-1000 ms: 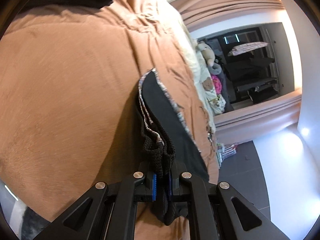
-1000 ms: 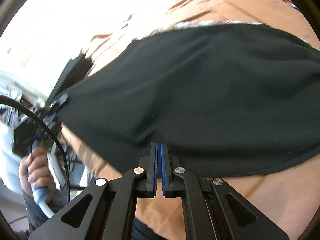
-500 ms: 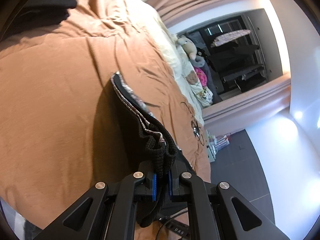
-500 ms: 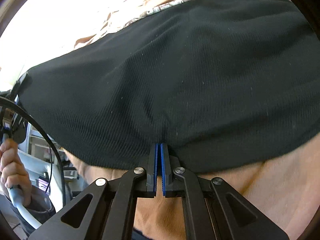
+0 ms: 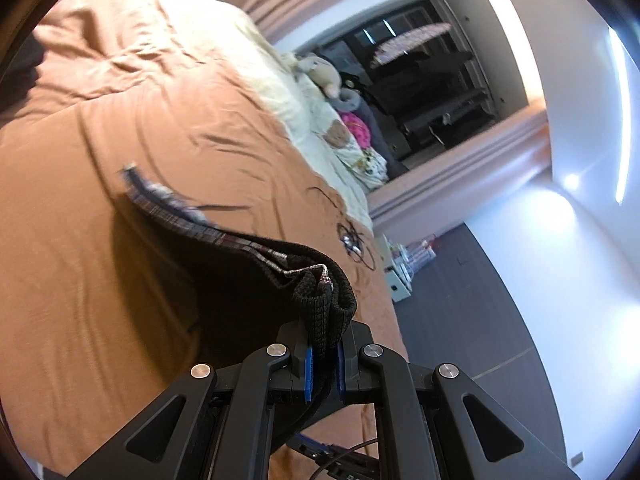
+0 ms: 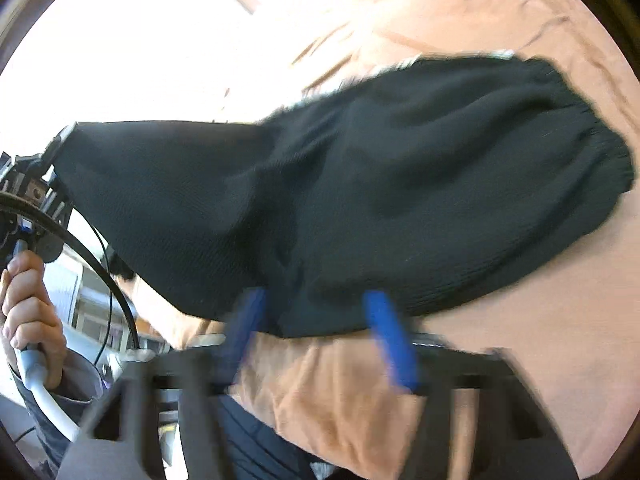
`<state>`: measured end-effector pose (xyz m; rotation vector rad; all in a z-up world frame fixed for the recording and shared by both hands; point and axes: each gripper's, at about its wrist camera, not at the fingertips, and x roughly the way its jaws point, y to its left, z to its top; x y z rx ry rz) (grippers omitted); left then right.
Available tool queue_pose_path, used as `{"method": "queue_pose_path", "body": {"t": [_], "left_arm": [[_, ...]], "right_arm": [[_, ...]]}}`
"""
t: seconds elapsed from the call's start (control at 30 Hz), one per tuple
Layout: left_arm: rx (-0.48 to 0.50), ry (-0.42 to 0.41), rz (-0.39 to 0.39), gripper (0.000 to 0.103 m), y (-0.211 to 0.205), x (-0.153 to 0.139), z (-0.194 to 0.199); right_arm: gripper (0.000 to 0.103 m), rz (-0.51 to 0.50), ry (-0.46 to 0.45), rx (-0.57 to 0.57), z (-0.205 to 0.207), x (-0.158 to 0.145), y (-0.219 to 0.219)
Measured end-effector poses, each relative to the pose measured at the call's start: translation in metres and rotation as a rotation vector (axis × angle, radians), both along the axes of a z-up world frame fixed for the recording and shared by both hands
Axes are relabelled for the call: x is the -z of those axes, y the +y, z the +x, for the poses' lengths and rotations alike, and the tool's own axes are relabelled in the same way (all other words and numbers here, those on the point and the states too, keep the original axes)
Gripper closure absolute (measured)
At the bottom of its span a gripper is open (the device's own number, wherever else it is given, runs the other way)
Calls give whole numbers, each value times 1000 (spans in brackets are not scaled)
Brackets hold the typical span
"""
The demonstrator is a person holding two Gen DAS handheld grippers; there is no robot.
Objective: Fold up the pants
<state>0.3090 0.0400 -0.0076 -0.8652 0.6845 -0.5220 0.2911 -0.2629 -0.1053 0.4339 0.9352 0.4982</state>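
pants (image 6: 360,200) on brown bedspread (image 5: 100,300), left gripper (image 5: 324,364) clamping waistband, right gripper (image 6: 316,340) jaws just opened, soft toys (image 5: 324,72) beyond

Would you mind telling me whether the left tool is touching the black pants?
Touching. The left wrist view shows the left tool with its blue pads clamped on a bunched edge of the black pants.

The black two-finger right gripper (image 6: 316,320) is smeared by motion across the lower part of the right wrist view, and its arms are cut off by the bottom edge. The upper left there is washed out to white. The near hem of the black ribbed knit pants (image 6: 360,200) is blurred. In the left wrist view, the patterned far edge of the pants (image 5: 160,200) is blurred, and the dark doorway's contents (image 5: 432,80) cannot be made out.
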Motion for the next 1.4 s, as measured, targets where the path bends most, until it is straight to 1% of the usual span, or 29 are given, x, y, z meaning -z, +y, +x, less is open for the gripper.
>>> {"method": "queue_pose_path", "body": {"t": [0.1,0.27,0.43,0.73,0.93,1.07,1.27,1.33,1.4], "left_arm": [[38,-17,8,95,-20,-10,8],[110,-31,25,95,-59,-22,19],[171,-35,39,95,-91,-27,28],[278,-14,53,95,-150,-20,39],[347,21,61,95,-192,-2,40],[391,59,61,95,-221,15,43],[450,108,64,95,-258,38,45],[471,129,79,95,-270,47,46],[481,159,99,92,-277,55,48]], "right_arm": [[32,23,-41,41,-12,-7,-25],[32,59,-85,94,-31,-9,-58],[32,71,-113,129,-48,-13,-78],[32,87,-122,193,-79,-20,-122],[32,86,-103,237,-90,-18,-146],[32,80,-86,261,-102,-18,-159],[32,68,-68,285,-110,-18,-170],[32,61,-59,288,-110,-17,-172],[32,49,-43,287,-111,-16,-171]]}}
